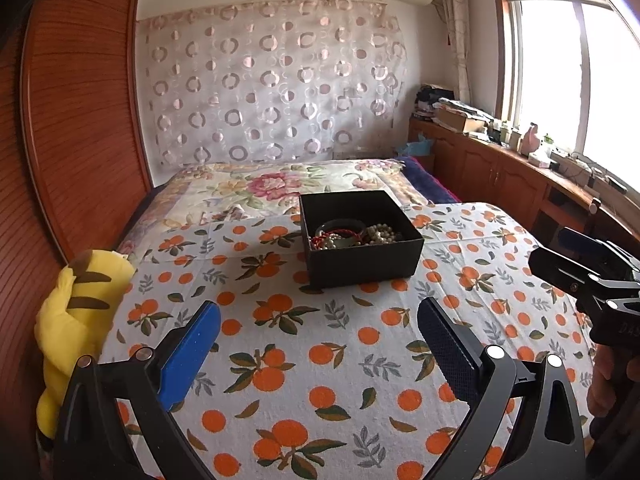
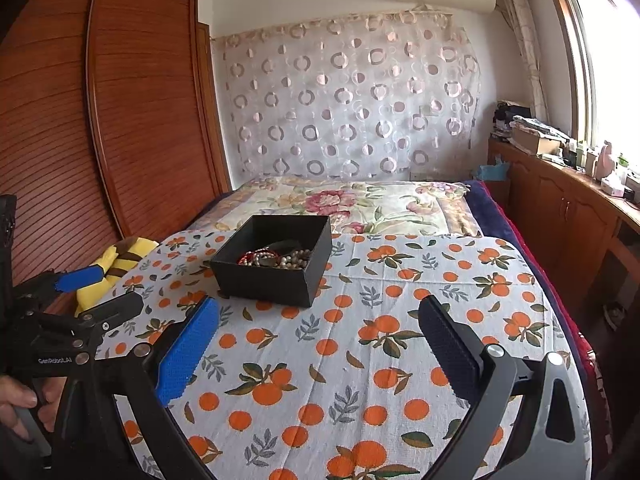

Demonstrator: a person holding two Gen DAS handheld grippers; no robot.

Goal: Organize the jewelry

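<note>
Jewelry [image 1: 356, 234], a tangle of pale beads, red cord and a dark bangle, is seen lying inside an open black box [image 1: 366, 262], well ahead of both tongs. The left tongs [image 1: 320, 344] are held wide open with nothing between the blue pads, low over the orange-print cloth [image 1: 300, 340]. The right tongs [image 2: 320, 344] are likewise spread wide and empty, with the box ahead and slightly left. The cloth is spread over a bed, where a floral quilt [image 1: 280, 184] lies beyond the box. A yellow plush toy [image 1: 76, 320] is noted at the cloth's left edge, beside a wooden wardrobe [image 1: 80, 120].
</note>
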